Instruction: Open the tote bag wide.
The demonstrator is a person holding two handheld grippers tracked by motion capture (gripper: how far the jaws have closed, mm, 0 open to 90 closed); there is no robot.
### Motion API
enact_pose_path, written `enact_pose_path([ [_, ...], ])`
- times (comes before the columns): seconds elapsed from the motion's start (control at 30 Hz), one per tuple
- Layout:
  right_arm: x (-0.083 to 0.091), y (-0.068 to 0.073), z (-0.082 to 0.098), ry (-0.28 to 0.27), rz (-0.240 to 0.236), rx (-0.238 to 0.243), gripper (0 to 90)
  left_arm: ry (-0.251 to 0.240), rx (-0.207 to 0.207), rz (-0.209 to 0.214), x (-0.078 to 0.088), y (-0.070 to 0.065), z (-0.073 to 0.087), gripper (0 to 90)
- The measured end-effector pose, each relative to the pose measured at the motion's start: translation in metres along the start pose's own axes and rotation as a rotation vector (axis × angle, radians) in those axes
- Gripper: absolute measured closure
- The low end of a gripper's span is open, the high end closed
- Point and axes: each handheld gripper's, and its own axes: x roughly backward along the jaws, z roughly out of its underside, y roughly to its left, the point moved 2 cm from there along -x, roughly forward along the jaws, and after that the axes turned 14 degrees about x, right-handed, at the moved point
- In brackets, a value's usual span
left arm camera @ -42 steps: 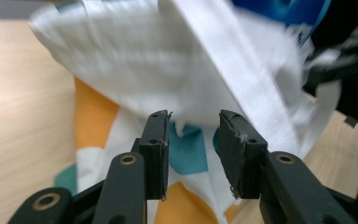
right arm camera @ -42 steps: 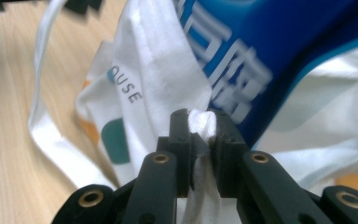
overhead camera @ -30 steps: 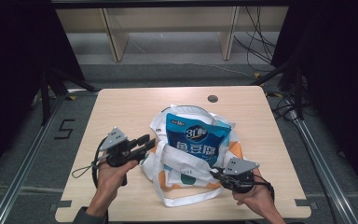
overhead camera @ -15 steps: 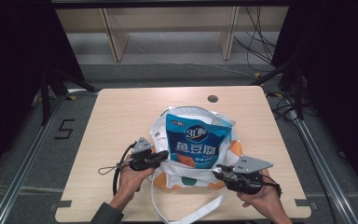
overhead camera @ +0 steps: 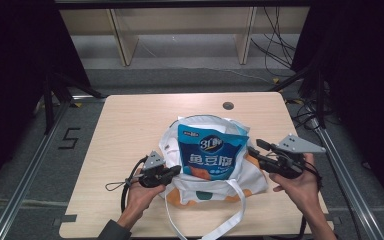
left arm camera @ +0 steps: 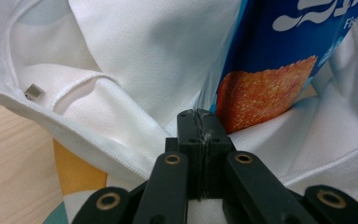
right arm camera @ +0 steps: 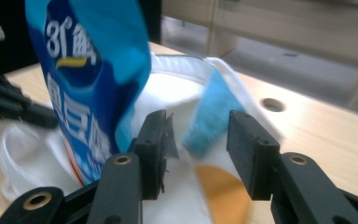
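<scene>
tool (left arm camera: 199, 140): black jaws, brass screws | grey three-cornered plate (overhead camera: 301, 144) | dark sleeve (overhead camera: 114, 231)

Light wooden table (overhead camera: 130, 130) with a round hole (overhead camera: 228, 106)

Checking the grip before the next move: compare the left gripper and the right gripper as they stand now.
The left gripper is shut, pinching the white tote bag; the right gripper has just been opening, with nothing pressed between its pads. The left lies low against the bag, the right is raised beside it. Both flank the blue snack pouch.
</scene>
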Motion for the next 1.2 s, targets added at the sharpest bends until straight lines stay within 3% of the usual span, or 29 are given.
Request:
enact_pose_path([
  [0.1, -0.019, -0.001, -0.002, 0.034, 0.005, 0.004, 60.0, 0.009, -0.006, -0.003, 0.001, 0.001, 0.000, 88.9],
  [0.13, -0.025, -0.001, -0.003, 0.042, -0.019, -0.007, 63.6, 0.005, -0.015, -0.011, 0.001, 0.000, 0.000, 89.1],
  [0.17, -0.030, -0.002, -0.003, 0.048, -0.003, 0.014, 69.1, 0.008, -0.029, -0.007, 0.002, 0.001, 0.000, 89.2],
  [0.2, -0.033, -0.001, -0.002, 0.091, -0.004, 0.025, 73.2, -0.003, -0.022, 0.000, 0.001, 0.000, 0.000, 89.2],
  [0.3, -0.039, -0.005, 0.006, 0.154, 0.050, 0.142, 83.9, 0.006, -0.021, -0.004, 0.002, 0.001, 0.002, 89.3],
  [0.37, -0.041, -0.010, 0.016, 0.224, 0.094, 0.204, 86.3, -0.001, -0.022, 0.009, 0.003, 0.000, 0.004, 89.3],
  [0.47, -0.043, -0.017, 0.040, 0.297, 0.100, 0.200, 86.5, 0.005, -0.025, 0.023, 0.006, -0.002, 0.010, 89.3],
  [0.57, -0.047, -0.025, 0.068, 0.357, 0.070, 0.184, 86.4, 0.010, -0.043, 0.031, 0.005, -0.006, 0.014, 89.3],
  [0.67, -0.054, -0.025, 0.087, 0.422, 0.034, 0.103, 86.5, 0.043, -0.106, 0.007, -0.002, -0.009, 0.020, 89.4],
  [0.7, -0.060, -0.024, 0.093, 0.439, 0.034, 0.117, 86.5, 0.051, -0.126, 0.009, -0.006, -0.007, 0.024, 89.4],
  [0.77, -0.072, -0.021, 0.106, 0.495, 0.014, 0.122, 86.9, 0.089, -0.113, -0.005, -0.017, -0.002, 0.040, 89.4],
  [0.8, -0.076, -0.019, 0.109, 0.500, 0.017, 0.119, 87.0, 0.089, -0.103, -0.010, -0.021, -0.001, 0.046, 89.5],
  [0.83, -0.077, -0.020, 0.108, 0.501, 0.027, 0.139, 86.9, 0.088, -0.116, -0.015, -0.020, -0.001, 0.046, 89.5],
  [0.87, -0.077, -0.019, 0.107, 0.511, 0.020, 0.110, 86.9, 0.089, -0.124, -0.014, -0.020, -0.003, 0.044, 89.5],
  [0.9, -0.076, -0.021, 0.109, 0.498, 0.017, 0.127, 86.8, 0.116, -0.152, -0.037, -0.018, -0.003, 0.042, 89.5],
  [1.0, -0.069, -0.024, 0.104, 0.479, 0.029, 0.086, 80.8, 0.088, -0.107, -0.016, -0.016, -0.006, 0.041, 89.0],
  [1.07, -0.057, -0.025, 0.091, 0.413, 0.041, 0.060, 75.9, 0.067, -0.089, 0.009, -0.010, -0.008, 0.034, 85.3],
  [1.13, -0.043, -0.025, 0.074, 0.299, 0.040, 0.077, 73.6, 0.036, -0.064, 0.032, -0.005, -0.011, 0.026, 83.1],
  [1.2, -0.028, -0.015, 0.059, 0.212, -0.014, 0.004, 71.4, 0.011, -0.062, 0.043, 0.001, -0.013, 0.018, 81.2],
])
